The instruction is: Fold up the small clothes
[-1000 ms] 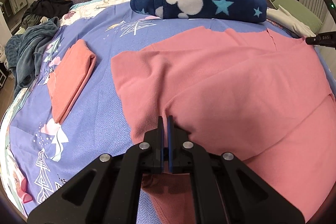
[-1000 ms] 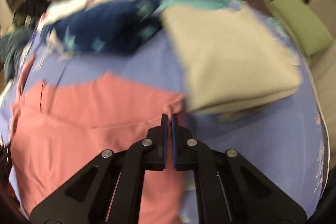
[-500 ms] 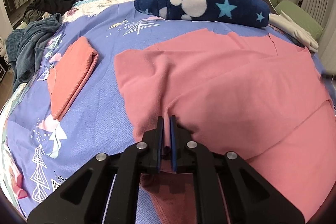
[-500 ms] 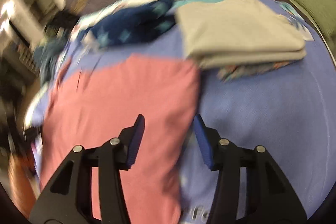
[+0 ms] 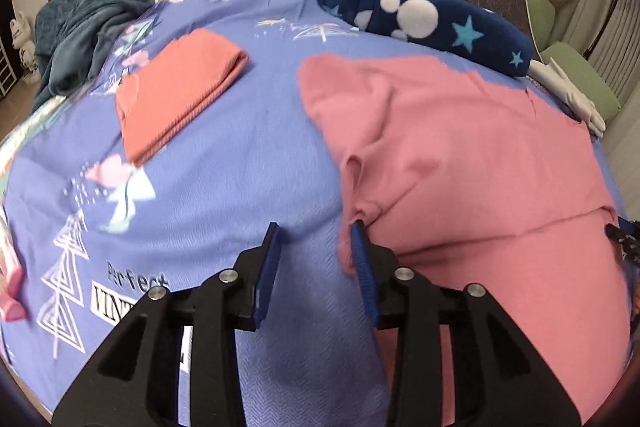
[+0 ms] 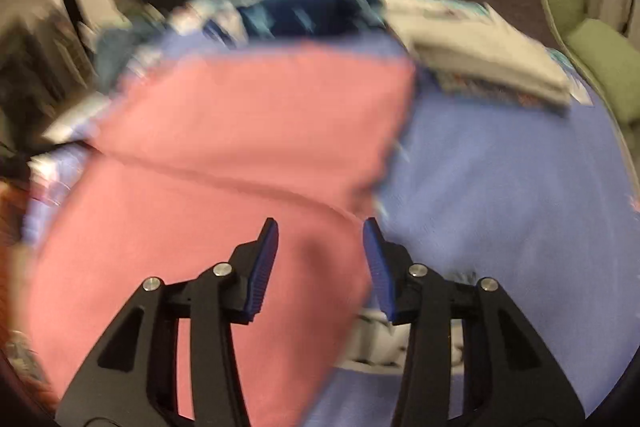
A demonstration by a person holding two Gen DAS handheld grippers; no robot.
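Observation:
A large pink garment (image 5: 460, 155) lies spread flat on the blue printed bedsheet (image 5: 224, 195), with one layer folded over another. My left gripper (image 5: 316, 233) is open and empty at the garment's left edge; its right finger touches the wrinkled edge. In the blurred right wrist view the same pink garment (image 6: 224, 163) fills the left half. My right gripper (image 6: 320, 227) is open and empty just above the garment's right edge.
A folded orange-pink cloth (image 5: 176, 91) lies at the left. A navy star-print fleece roll (image 5: 424, 19) lies at the back. Folded cream cloth (image 6: 488, 55) sits at the back right. Teal and dark clothes (image 5: 84, 27) pile at the far left. Green cushions (image 5: 576, 87) lie right.
Both grippers have opened and let go of the pink garment, which now lies flat. The left gripper has shifted left to the garment's edge; the right view keeps swinging.

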